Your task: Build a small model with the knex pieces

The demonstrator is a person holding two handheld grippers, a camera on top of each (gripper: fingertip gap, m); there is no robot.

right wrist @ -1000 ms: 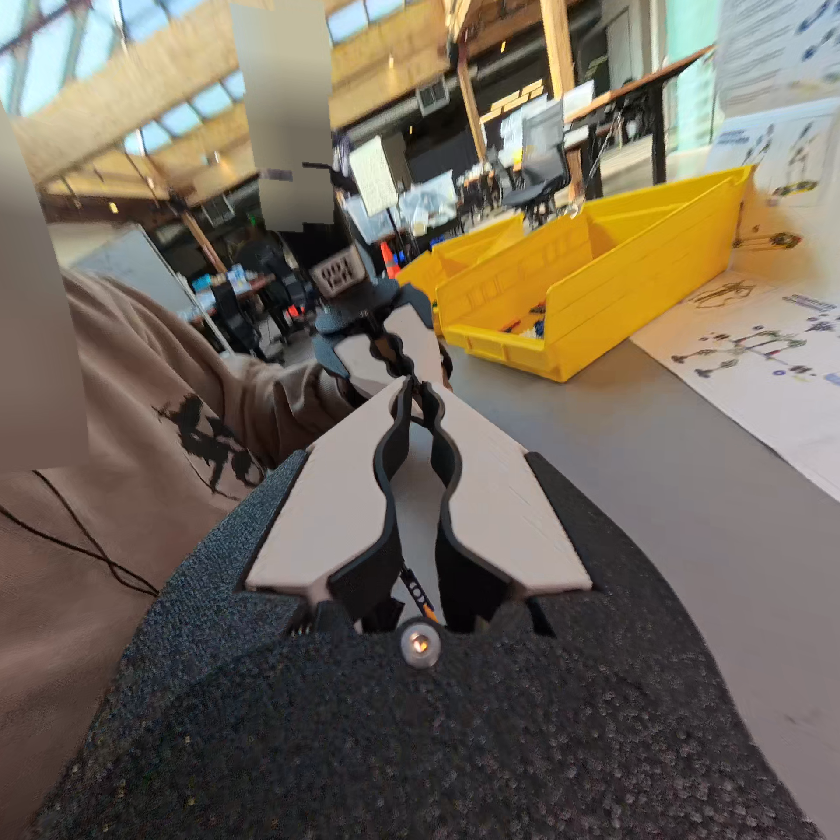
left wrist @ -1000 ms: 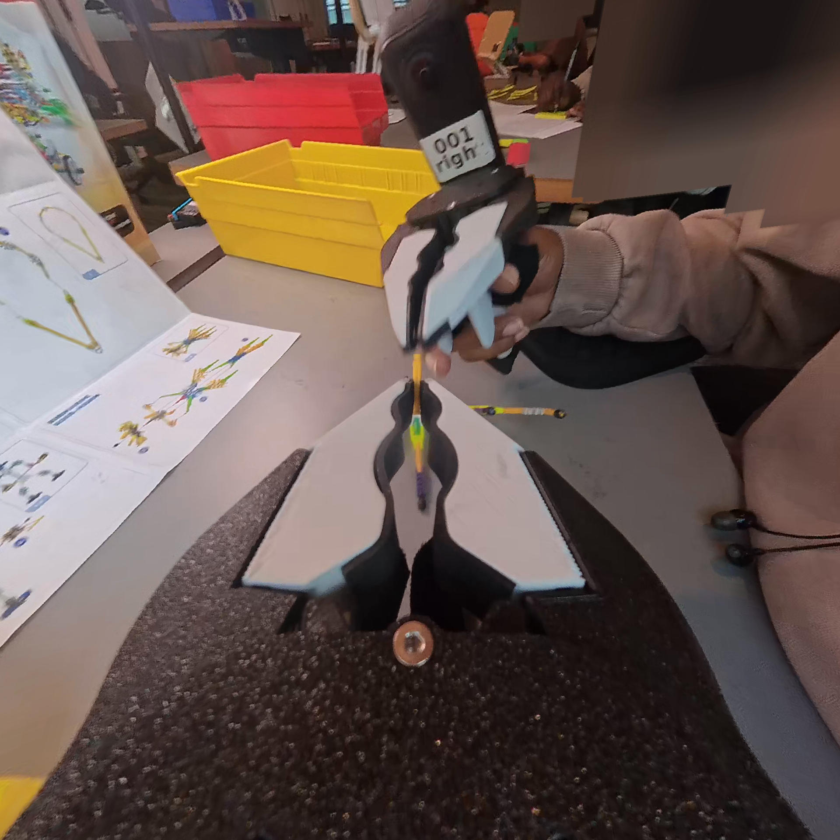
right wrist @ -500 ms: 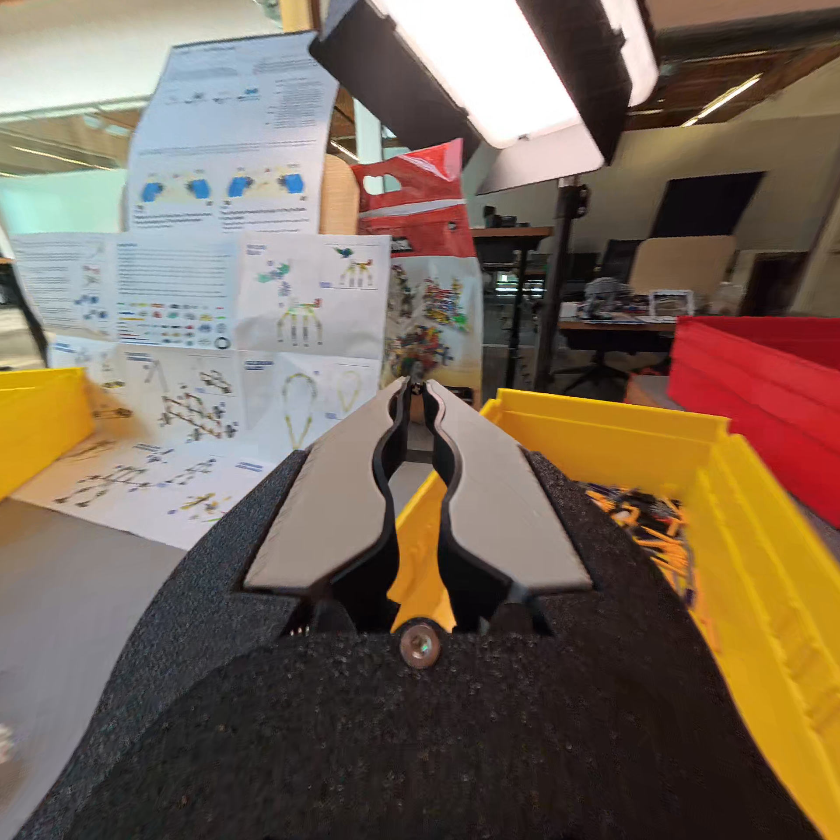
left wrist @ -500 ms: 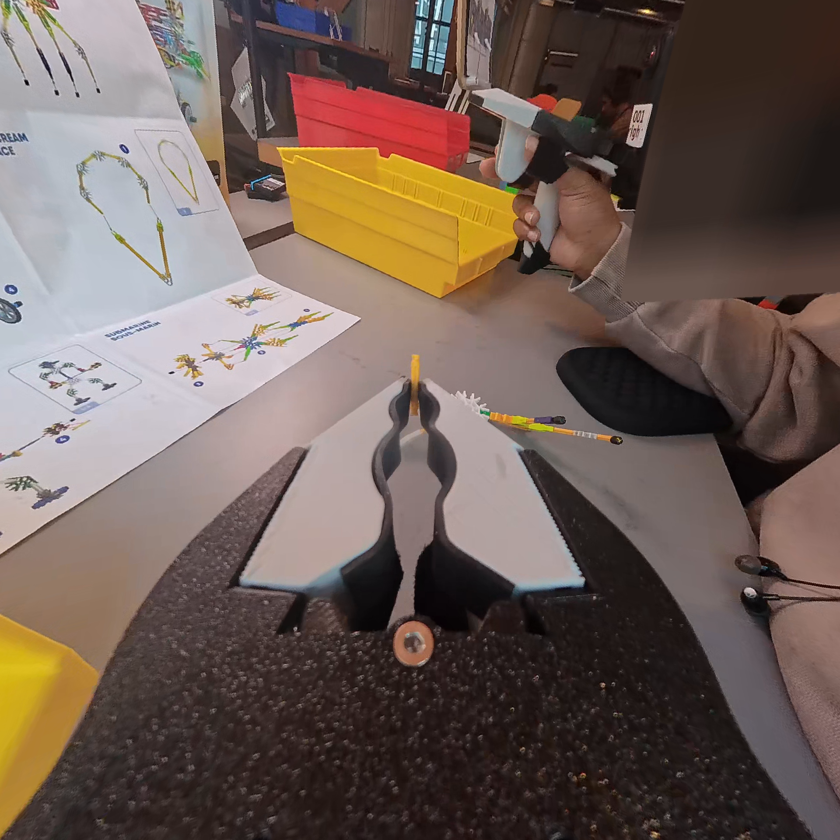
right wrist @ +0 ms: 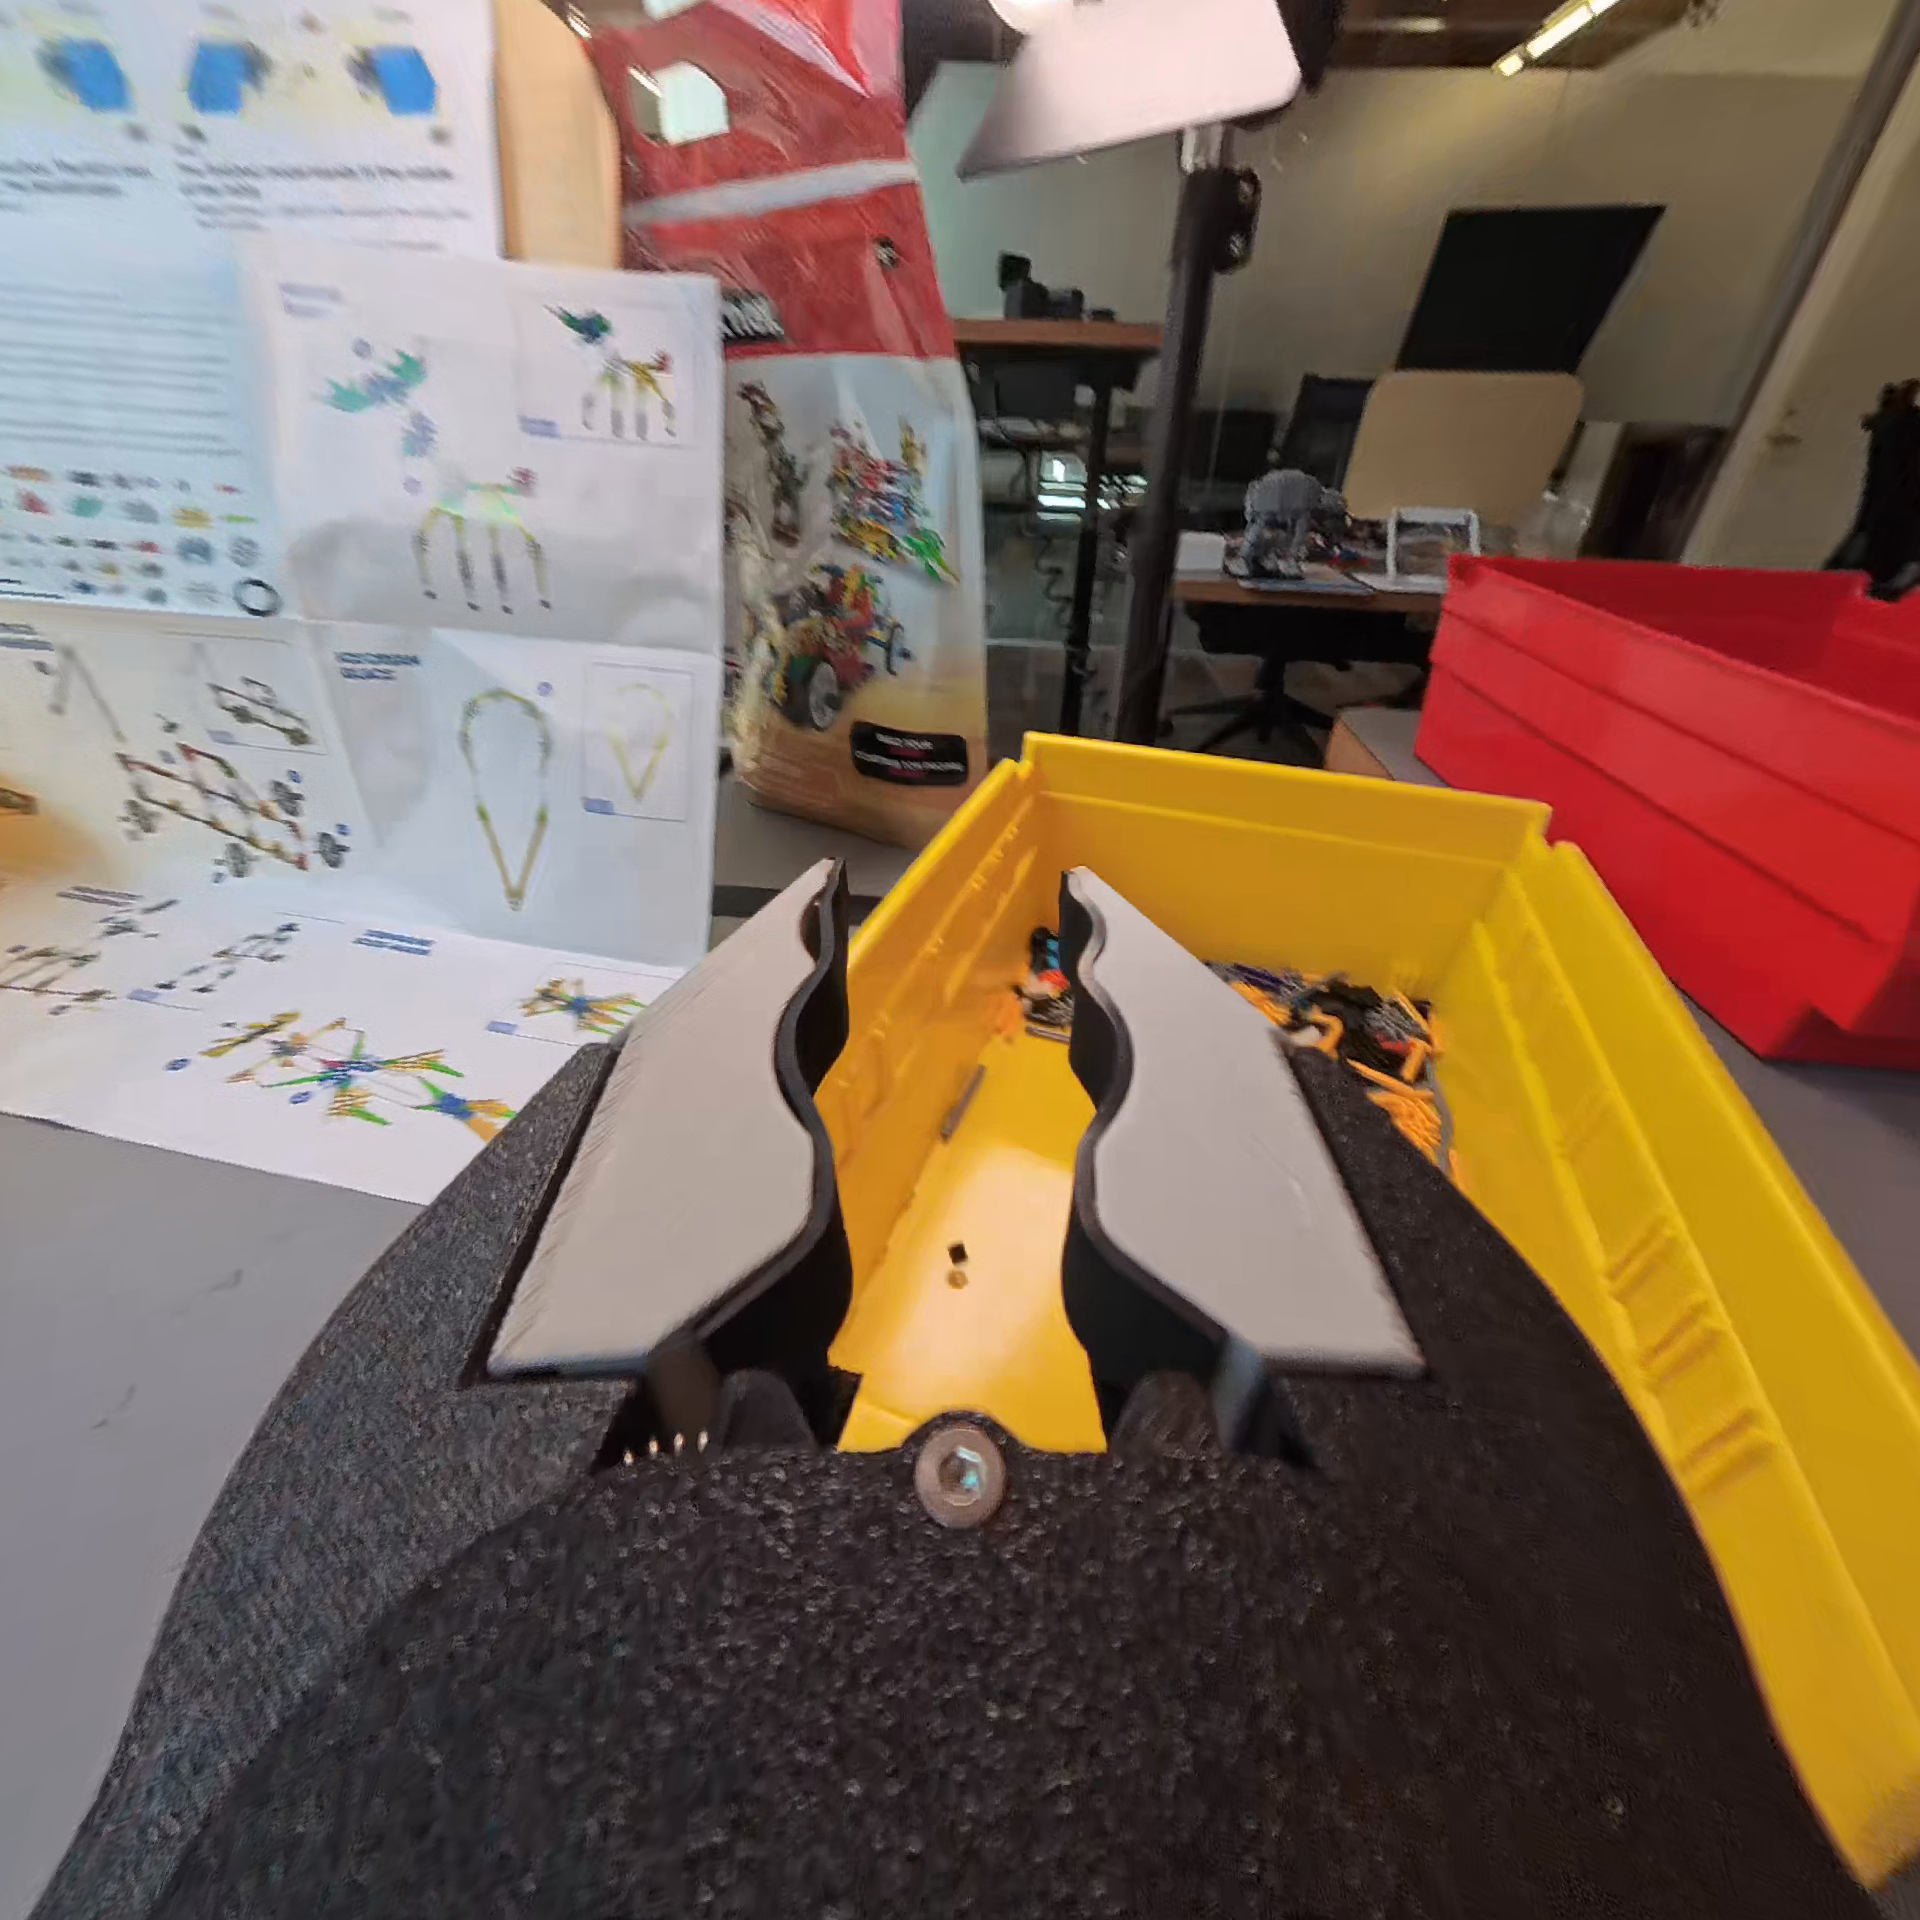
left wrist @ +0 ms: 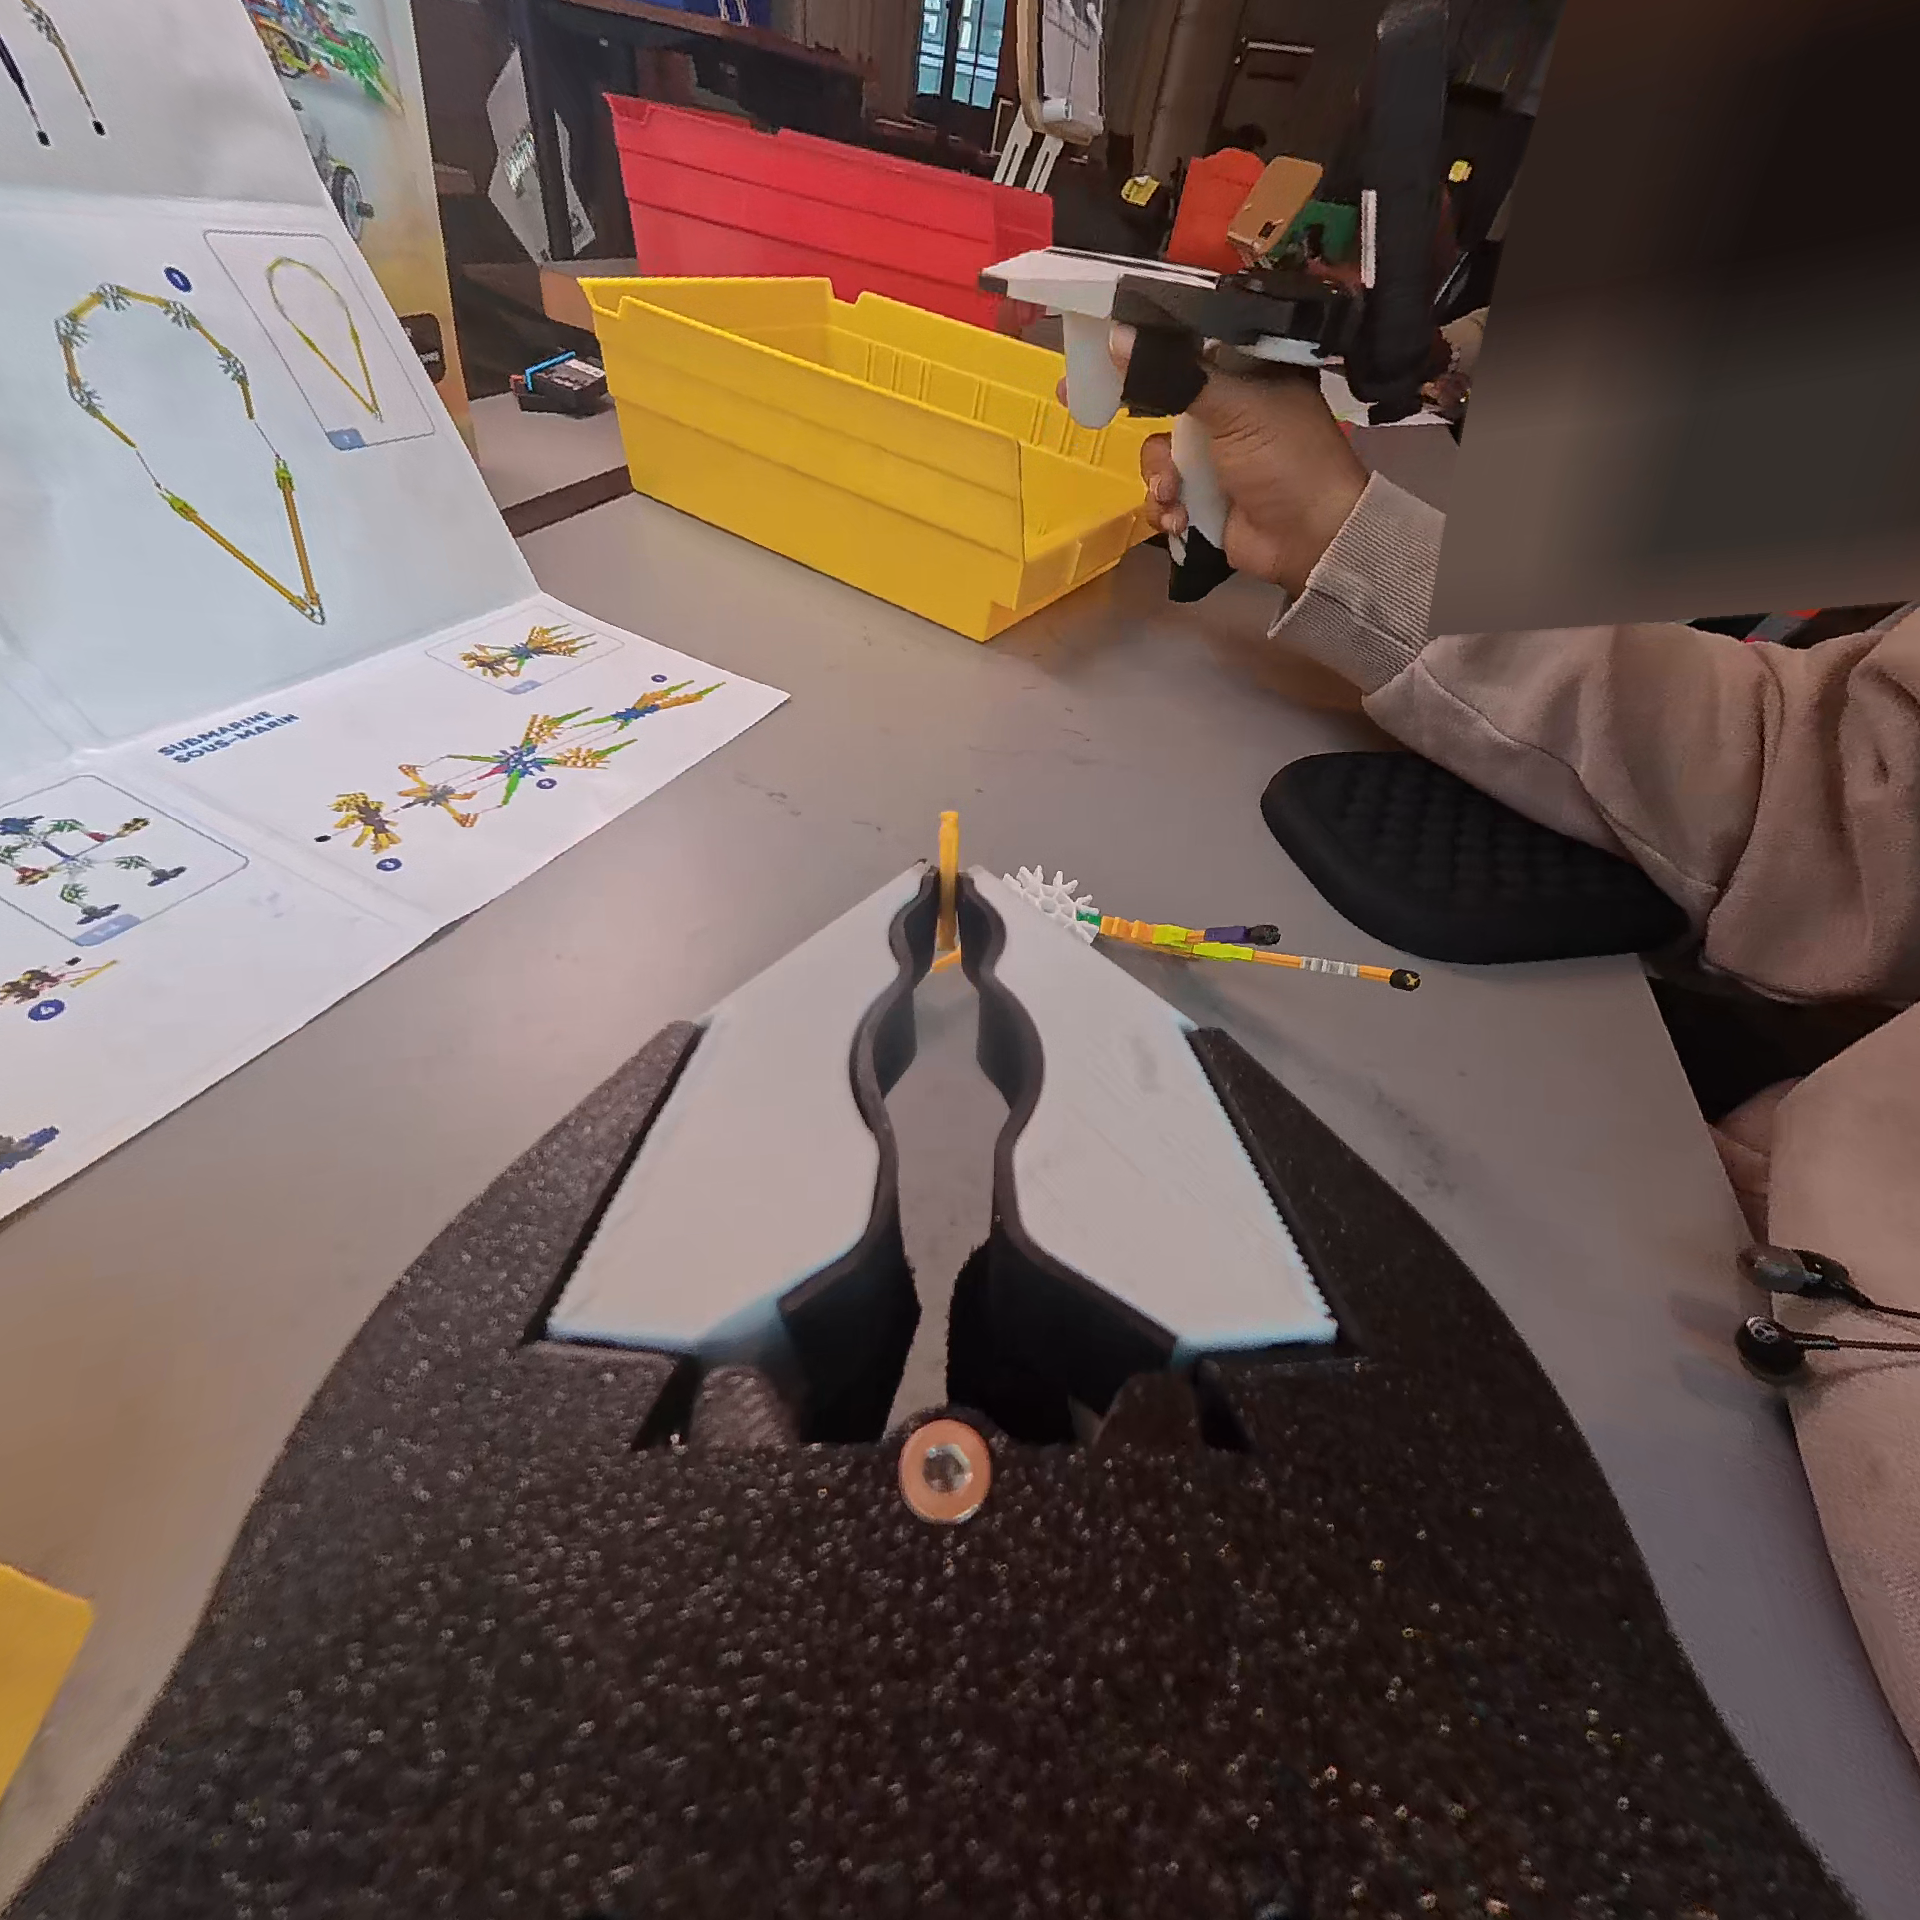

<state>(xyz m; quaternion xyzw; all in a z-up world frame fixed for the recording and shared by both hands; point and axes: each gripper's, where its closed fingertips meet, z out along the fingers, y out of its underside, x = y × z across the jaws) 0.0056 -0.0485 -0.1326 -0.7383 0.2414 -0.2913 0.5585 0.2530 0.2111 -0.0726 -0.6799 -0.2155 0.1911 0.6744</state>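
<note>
Worktop (left wrist: 644, 997): grey; at its 9 o'clock an instruction sheet (left wrist: 312, 790) is spread.
Yellow bin (right wrist: 1558, 1143): seen open only in the right wrist view, loose small parts (right wrist: 1361, 1029) heaped at its far end.
Right tongs (right wrist: 951, 904): held apart and empty over the bin.
Left tongs (left wrist: 943, 883): clamped together on a yellow rod (left wrist: 947, 847), upright.
Rod: judged light, stiff and thin; best gripped mid-length.
Rod assembly (left wrist: 1205, 940): shown only by the left wrist view, at 3 o'clock of the tips.

A workshop or maker lab: a grey counter (left wrist: 1039, 675) carries a yellow parts bin (right wrist: 1558, 1091) of small construction-toy pieces, red bins (right wrist: 1662, 727) behind it, assembly instruction sheets (right wrist: 312, 623) left of it, and desks and office chairs beyond.
</note>
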